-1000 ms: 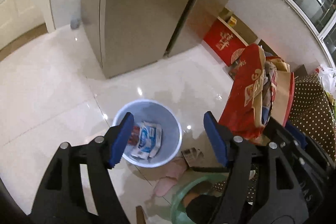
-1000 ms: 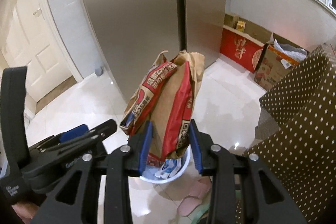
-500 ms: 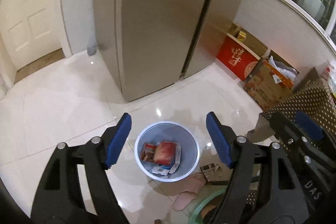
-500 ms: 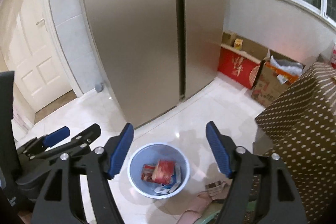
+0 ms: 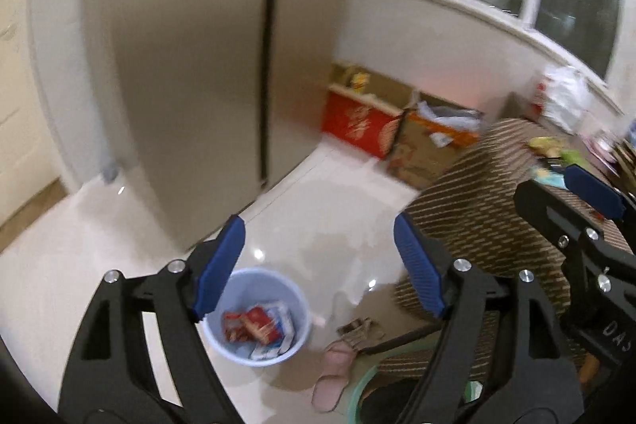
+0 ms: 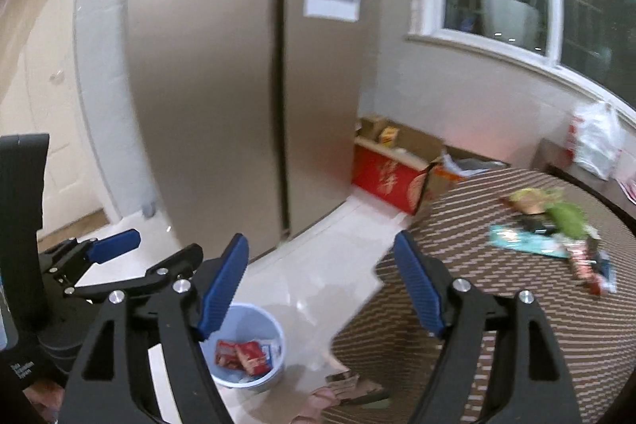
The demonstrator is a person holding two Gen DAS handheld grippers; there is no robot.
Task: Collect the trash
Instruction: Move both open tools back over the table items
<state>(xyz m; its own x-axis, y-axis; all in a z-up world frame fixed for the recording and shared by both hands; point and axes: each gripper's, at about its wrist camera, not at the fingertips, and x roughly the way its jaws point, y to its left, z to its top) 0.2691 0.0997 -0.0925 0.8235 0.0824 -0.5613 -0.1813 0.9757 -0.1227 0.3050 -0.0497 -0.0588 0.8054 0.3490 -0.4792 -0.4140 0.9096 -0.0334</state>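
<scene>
A pale blue bin (image 5: 258, 316) holds red and white-blue packets (image 5: 258, 324). The tablecloth (image 6: 497, 265) is brown with cream dots, blurred into stripes. On it lie green and teal wrappers (image 6: 528, 241). Far off, a red box (image 6: 385, 181) sits by the beige fridge (image 6: 238, 66).

The right hand-held gripper (image 6: 322, 281) gapes empty. At seven o'clock the bin (image 6: 274, 334) on the floor holds red packets (image 6: 240, 352). At three o'clock wrappers (image 6: 552, 229) litter the patterned worktop (image 6: 497, 308). The left hand-held gripper (image 6: 119, 249) sits at nine.
</scene>
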